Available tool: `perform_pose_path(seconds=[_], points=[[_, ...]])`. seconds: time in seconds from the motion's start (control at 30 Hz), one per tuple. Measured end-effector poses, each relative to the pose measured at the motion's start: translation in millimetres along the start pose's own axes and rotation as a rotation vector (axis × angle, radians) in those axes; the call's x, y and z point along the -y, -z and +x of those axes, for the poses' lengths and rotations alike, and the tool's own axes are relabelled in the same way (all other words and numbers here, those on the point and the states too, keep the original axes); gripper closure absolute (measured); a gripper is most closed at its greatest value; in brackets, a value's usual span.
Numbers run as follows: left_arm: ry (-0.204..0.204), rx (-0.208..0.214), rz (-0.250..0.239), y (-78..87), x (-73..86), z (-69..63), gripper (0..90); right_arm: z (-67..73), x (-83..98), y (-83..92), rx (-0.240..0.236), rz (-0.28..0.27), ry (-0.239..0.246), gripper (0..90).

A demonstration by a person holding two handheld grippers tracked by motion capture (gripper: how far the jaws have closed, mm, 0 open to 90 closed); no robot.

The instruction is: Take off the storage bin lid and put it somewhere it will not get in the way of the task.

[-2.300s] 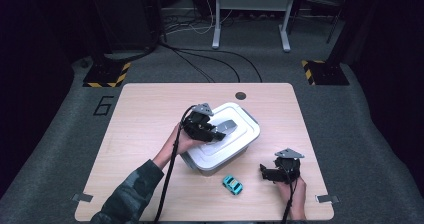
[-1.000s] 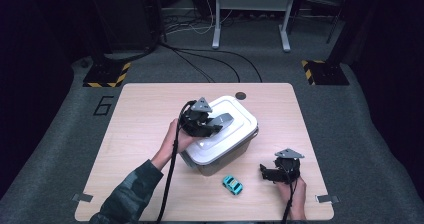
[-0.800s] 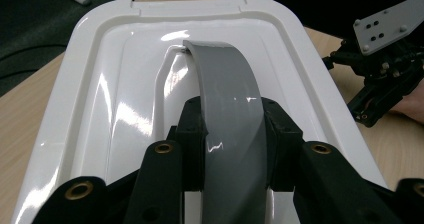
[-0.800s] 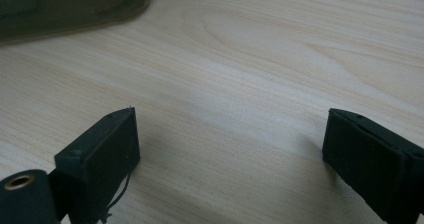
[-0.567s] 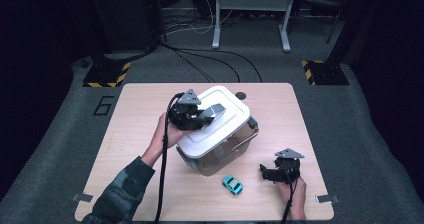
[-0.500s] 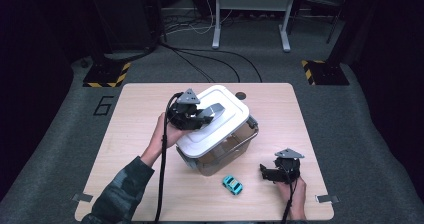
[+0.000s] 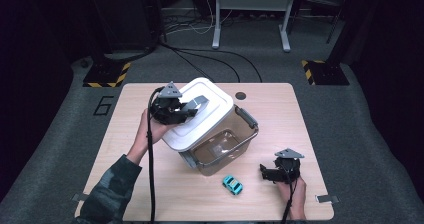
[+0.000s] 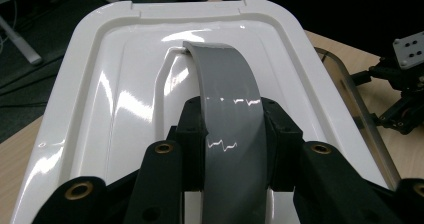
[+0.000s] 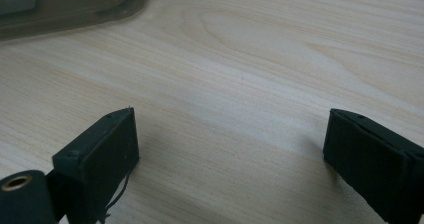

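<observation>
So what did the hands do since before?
The left gripper, shut on the grey handle, lifted the white lid up and leftward off the clear box, tilting it. The right gripper and toy car stayed put.

The white lid (image 7: 197, 115) hides part of the clear box (image 7: 225, 149), and the toy car's (image 7: 232, 184) details are too small to tell.

A light wooden bench (image 7: 310, 134) stands on grey carpet floor (image 7: 370, 134) marked with a "6" (image 7: 103, 105), with yellow-and-black striped blocks (image 7: 105, 75) at far left and right, black cables (image 7: 200, 59) and a grey metal frame (image 7: 250, 14) in the dark beyond.
</observation>
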State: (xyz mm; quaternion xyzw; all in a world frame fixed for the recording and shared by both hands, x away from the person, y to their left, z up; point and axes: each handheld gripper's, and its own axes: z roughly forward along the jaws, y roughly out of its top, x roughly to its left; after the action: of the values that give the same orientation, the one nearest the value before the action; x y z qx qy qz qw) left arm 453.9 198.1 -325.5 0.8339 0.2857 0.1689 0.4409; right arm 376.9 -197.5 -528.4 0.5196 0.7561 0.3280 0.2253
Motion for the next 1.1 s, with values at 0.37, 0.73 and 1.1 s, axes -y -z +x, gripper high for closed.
perform_pose_path(seconds=[0.37, 0.73, 1.1], points=[[0.087, -0.114, -0.02, 36.1, 27.8, 44.4, 67.1, -0.1, 0.1, 0.0, 0.001, 0.0, 0.003, 6.6], [0.23, -0.235, -0.034, 65.2, 76.9, 91.7, 67.1, -0.1, 0.1, -0.1, 0.001, 0.0, 0.003, 6.6], [0.355, -0.338, 0.008, 61.8, 122.8, 120.5, 67.1, -0.1, 0.0, -0.1, 0.003, 0.0, 0.002, 6.7]])
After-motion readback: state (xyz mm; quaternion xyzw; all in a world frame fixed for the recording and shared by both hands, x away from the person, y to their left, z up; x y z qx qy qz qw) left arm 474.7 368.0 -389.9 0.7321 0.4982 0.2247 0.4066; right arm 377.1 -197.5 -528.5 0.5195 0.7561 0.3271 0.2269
